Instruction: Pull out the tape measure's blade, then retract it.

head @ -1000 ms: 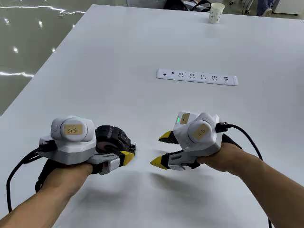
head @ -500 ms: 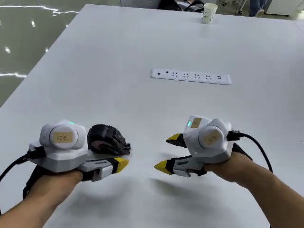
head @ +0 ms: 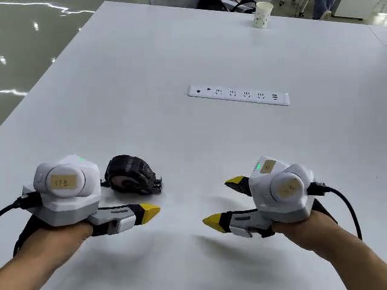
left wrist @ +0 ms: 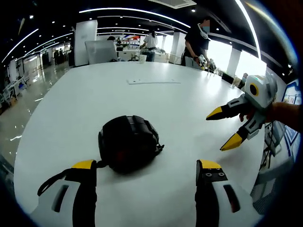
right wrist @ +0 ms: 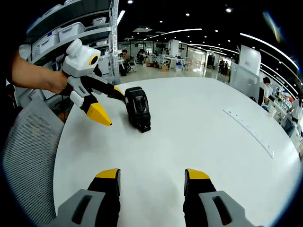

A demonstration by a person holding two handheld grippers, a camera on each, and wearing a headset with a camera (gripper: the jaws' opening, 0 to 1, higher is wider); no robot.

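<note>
Left claw is open, jaws wide apart, gripping nothing. The black tape measure lies on the white counter, just ahead of the left claw's yellow tips. It sits roughly in line with the gap between the jaws, nearer the left-hand one in the left gripper view. Cannot tell if that jaw tip touches the case; looks just apart. A thin black strap loops from the case side back past that jaw.

Right claw is also open and empty, with its yellow tips pointing toward the tape measure and well apart from it. It hangs above the counter with its shadow beneath it. In the right gripper view the tape measure stands on edge beyond the jaws, next to the other claw's tips.

Head view: the tape measure is at lower left of the counter, between the two claws but much closer to the left. A white power strip lies flat mid-counter. A paper cup stands upright at the far edge.
</note>
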